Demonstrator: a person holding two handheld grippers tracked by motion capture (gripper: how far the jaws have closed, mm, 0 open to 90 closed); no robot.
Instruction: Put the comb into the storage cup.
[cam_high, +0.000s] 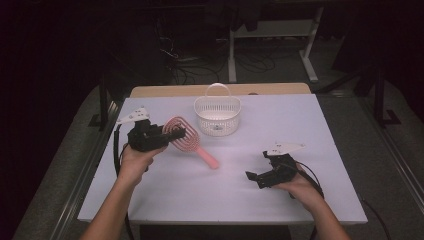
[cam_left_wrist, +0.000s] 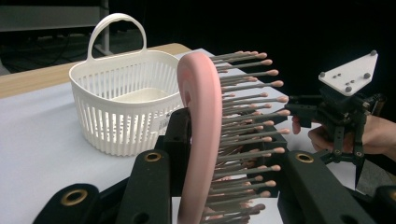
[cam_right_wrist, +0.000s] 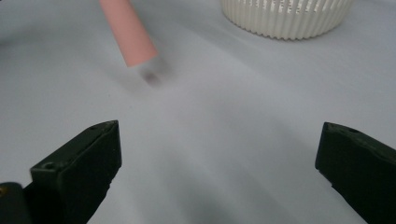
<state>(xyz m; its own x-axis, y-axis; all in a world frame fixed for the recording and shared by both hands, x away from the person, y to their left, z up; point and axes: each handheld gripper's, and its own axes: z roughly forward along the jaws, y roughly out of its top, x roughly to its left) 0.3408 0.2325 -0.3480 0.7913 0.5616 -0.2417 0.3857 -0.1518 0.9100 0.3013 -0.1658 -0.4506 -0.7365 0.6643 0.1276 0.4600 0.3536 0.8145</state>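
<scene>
From the high view, the left tongs (cam_high: 167, 136) pinch the head of the pink hairbrush (cam_high: 187, 141), its handle slanting down toward the tabletop (cam_high: 300, 125) in front of the white basket (cam_high: 217, 116). The left gripper view shows the jaws clamping only the brush's rim (cam_left_wrist: 198, 140); such an edge grip could let it pivot or slip. In the right gripper view, the right tongs (cam_right_wrist: 217, 168) stand spread wide, near the handle tip (cam_right_wrist: 135, 42), and could knock it.

We see a pink hairbrush (cam_left_wrist: 201, 130) of smooth, faintly glossy plastic with grey bristles, a slatted white plastic basket (cam_left_wrist: 123, 105), a matt pale table cover (cam_high: 240, 175) over a wooden tabletop (cam_high: 165, 90), and matt black gripper jaws.
</scene>
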